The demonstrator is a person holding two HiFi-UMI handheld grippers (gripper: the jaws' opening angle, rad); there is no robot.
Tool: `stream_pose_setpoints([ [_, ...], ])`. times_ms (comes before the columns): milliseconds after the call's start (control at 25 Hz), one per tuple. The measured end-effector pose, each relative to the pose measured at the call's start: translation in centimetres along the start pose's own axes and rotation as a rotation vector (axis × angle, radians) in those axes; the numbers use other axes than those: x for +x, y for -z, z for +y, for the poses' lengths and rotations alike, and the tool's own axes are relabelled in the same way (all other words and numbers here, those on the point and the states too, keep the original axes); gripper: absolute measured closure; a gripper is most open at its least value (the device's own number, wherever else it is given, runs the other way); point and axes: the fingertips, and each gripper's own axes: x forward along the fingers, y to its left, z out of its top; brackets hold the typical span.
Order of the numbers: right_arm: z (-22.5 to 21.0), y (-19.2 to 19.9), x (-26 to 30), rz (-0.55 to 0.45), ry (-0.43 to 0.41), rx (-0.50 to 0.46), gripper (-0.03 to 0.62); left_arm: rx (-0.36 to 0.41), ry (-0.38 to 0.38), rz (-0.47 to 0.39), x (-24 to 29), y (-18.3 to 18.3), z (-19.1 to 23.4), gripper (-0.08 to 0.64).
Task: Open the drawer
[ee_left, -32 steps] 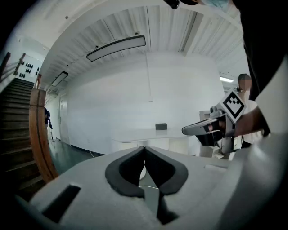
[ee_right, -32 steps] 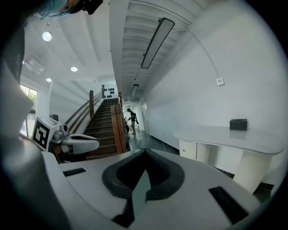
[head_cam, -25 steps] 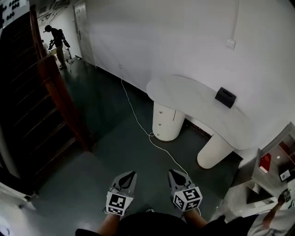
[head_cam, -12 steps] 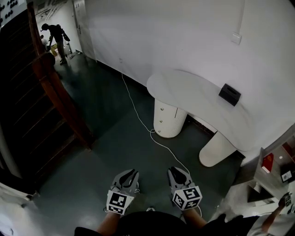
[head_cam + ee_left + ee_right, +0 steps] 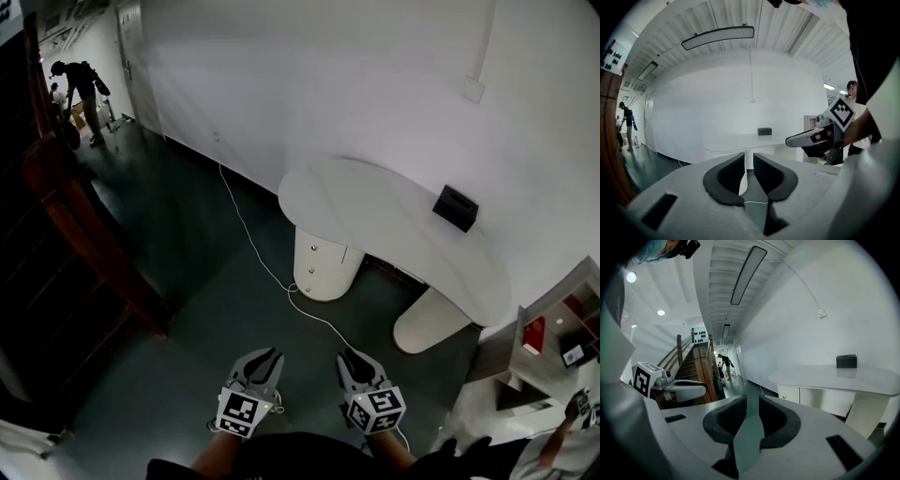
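Across the top of the head view, 10 to 2 o'clock: white wall [image 5: 328, 84], bare. Below it, dark floor [image 5: 178, 244], open walking room. At 9 o'clock, wooden staircase [image 5: 66, 206], well off the path. At 1 o'clock, white table [image 5: 375, 211], set against the wall. Under its near end, round pedestal [image 5: 333, 272] with small knobs down the front. Most likely the home of the drawer [image 5: 309, 262], still shut. At 4 o'clock, shelf unit [image 5: 553, 323], clear of the route.

At 6 o'clock, left gripper [image 5: 265, 356] and right gripper [image 5: 349, 357], side by side, held low and aimed at the pedestal at 12 o'clock. Looks like approach, not contact; well apart from it. Left jaws just been opening, now a narrow gap, nothing between. Right jaws parted too, empty. Probably readied for a knob.

Between grippers and pedestal, white cable [image 5: 245, 225] snaking over the floor: trip hazard, no block to the reach. On the table at 2 o'clock, small black box [image 5: 456, 207], irrelevant. Far off at 11 o'clock, a person [image 5: 80, 84], out of the way.
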Motion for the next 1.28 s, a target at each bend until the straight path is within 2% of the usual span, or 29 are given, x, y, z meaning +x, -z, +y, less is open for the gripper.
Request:
stream_pose_setpoints([
  [280,-0.7,-2.4,7.2,-0.012,0.075,0.021,0.525,0.015,0.053,0.005,4.1,-0.7,7.7,0.505],
  [520,-0.8,-3.2,11.5,-0.011,0.114,0.04,0.525,0.017,0.078,0.009,6.4,-0.3,12.2,0.503],
  [840,-1.9,-2.7,14.8,0.028,0.127,0.063,0.525,-0.032,0.099,0.052,9.0,2.1,13.9,0.503],
  [1280,-7.3,-1.6,19.8,0.12,0.073,0.051,0.525,-0.089,0.07,0.12,16.5,5.5,15.1,0.497],
])
